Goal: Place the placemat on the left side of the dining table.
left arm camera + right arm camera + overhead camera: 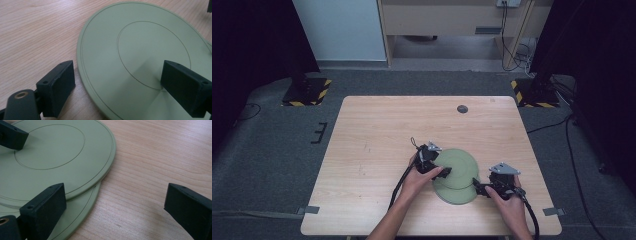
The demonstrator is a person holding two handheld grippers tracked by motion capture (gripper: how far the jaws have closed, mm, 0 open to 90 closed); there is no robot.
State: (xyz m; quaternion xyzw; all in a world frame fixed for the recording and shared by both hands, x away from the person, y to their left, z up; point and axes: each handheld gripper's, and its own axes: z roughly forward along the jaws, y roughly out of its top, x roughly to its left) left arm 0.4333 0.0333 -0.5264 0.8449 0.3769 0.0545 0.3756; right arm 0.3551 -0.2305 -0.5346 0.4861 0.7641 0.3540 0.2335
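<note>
Two green plates lay overlapped on the bench, the upper plate resting partly on the lower plate, which stuck out toward the person's side. Both sat near the front right of the bench, between the two hands.

The left gripper stood wide open astride the left rim of the upper plate: one of its fingers was on the bare wood just outside the rim, the other over the plate's face. Nothing was gripped, and whether that second finger touched the plate or only hovered over it was hard to tell. The right gripper was also wide open and empty, one of its fingers over the spot where the two rims crossed, the other well out over bare wood.

The main risk looked like the flatness of the plates. With the rim lying so close to the wood, a finger closing from the side would likely ride over the edge or shove the plate across the bench instead of getting under it. A push on the upper plate could also drag the lower one along, since they overlapped. If the right gripper closed where it stood, it might pinch both rims together and lift the two as one, or tip the top plate so that it slid off.
</note>
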